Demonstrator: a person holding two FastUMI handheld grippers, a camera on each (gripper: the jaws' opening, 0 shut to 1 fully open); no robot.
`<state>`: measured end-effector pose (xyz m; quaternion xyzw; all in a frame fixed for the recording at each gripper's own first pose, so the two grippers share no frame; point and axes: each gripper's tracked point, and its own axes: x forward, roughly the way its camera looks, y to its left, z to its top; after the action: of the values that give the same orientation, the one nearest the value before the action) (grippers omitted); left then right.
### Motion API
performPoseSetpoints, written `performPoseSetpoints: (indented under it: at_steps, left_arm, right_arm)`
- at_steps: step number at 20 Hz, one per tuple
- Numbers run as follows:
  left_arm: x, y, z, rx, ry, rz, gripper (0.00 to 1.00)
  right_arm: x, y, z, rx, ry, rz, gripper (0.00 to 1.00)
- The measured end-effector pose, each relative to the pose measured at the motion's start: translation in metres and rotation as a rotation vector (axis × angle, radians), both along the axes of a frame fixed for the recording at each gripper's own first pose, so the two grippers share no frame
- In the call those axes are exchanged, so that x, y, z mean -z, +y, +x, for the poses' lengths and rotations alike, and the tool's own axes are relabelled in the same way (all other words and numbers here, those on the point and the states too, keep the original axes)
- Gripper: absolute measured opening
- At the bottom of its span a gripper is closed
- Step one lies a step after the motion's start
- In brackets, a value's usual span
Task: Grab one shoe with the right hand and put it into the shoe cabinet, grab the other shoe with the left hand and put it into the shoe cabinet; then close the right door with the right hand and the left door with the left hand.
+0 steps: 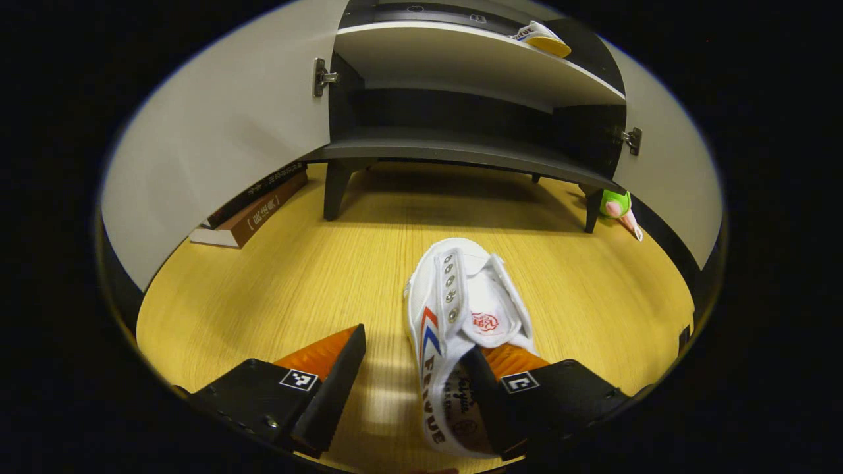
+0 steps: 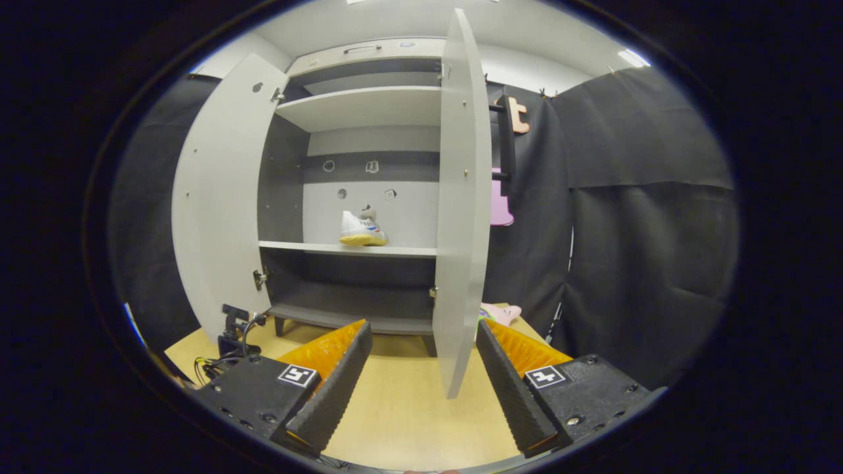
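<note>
Shoe on counter: your second shoe lies on the wooden counter at 6 o'clock of the left gripper view, toe pointing at the cabinet, heel toward you.
Left gripper: your left gripper is spread wide; its right finger sits inside the shoe's heel opening, the left finger stands apart over bare counter, so nothing is pinched.
Shoe on shelf: the other shoe already sits on the cabinet's middle shelf, at 12 o'clock from your right gripper; in the left gripper view it shows at 1 o'clock.
Right gripper: your right gripper is spread and holds nothing; the edge of the right door hangs between its fingers but farther off.
Cabinet: the cabinet stands on short legs on the counter, both doors swung open.
Right door: the right door is seen nearly edge-on at 12 o'clock of the right gripper view.
Left door: the left door is open at 10 o'clock there.
Books: two books lie stacked at 10 o'clock of the left gripper view, beside the cabinet's leg.
Toy: a green and pink toy lies at 3 o'clock, by the cabinet's right leg.
</note>
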<state>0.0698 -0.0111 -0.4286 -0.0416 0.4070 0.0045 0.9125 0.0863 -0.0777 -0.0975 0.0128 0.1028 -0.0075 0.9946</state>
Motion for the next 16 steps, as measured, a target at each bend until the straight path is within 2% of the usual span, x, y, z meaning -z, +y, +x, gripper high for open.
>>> performPoseSetpoints:
  at_steps: [1,3,4,5,7,8,9,10,11,12,13,14,15,16]
  left_arm:
    - [0.001,0.002,0.003,-0.006,-0.004,0.006,0.78]
    - [0.002,-0.002,0.006,-0.012,-0.012,-0.015,0.70]
    - [0.003,-0.006,0.007,-0.016,-0.017,-0.028,0.77]
    - [0.003,-0.009,0.008,-0.017,-0.019,-0.033,0.48]
    - [0.004,-0.009,0.009,-0.026,-0.032,-0.024,0.37]
    - [0.005,0.000,0.011,-0.057,-0.038,0.006,0.37]
    - [0.005,0.001,0.011,-0.084,-0.030,-0.019,0.10]
    - [0.005,0.006,0.012,-0.117,-0.029,-0.017,0.14]
    - [0.006,0.007,0.009,-0.137,-0.018,-0.031,0.08]
    - [0.003,0.006,0.010,-0.131,-0.032,-0.034,0.12]
    - [0.005,0.005,0.011,-0.114,-0.023,-0.034,0.00]
    - [0.001,0.004,0.008,-0.112,-0.020,-0.040,0.11]
    - [-0.006,0.004,0.004,-0.117,-0.021,-0.048,0.00]
    - [-0.020,0.003,0.003,-0.118,-0.045,-0.055,0.00]
  right_arm:
    - [0.001,0.002,0.002,-0.002,0.004,0.001,1.00]
    - [0.007,0.003,0.003,-0.005,0.018,-0.001,1.00]
    - [0.010,0.003,0.004,-0.007,0.023,-0.003,0.99]
    - [0.012,0.005,0.005,-0.009,0.029,-0.004,0.99]
    - [0.016,0.007,0.005,-0.015,0.035,-0.006,0.99]
    - [0.016,0.009,0.005,-0.018,0.037,-0.006,0.99]
    - [0.017,0.011,0.006,-0.023,0.038,-0.007,0.99]
    - [0.017,0.013,0.006,-0.027,0.040,-0.007,0.99]
    - [0.018,0.015,0.005,-0.031,0.040,-0.007,0.99]
    - [0.018,0.017,0.006,-0.037,0.040,-0.006,0.99]
    - [0.018,0.020,0.006,-0.042,0.040,-0.006,0.99]
    - [0.019,0.022,0.006,-0.047,0.043,-0.009,0.99]
    - [0.019,0.023,0.004,-0.050,0.042,-0.012,0.99]
    - [0.019,0.025,0.004,-0.053,0.041,-0.014,1.00]
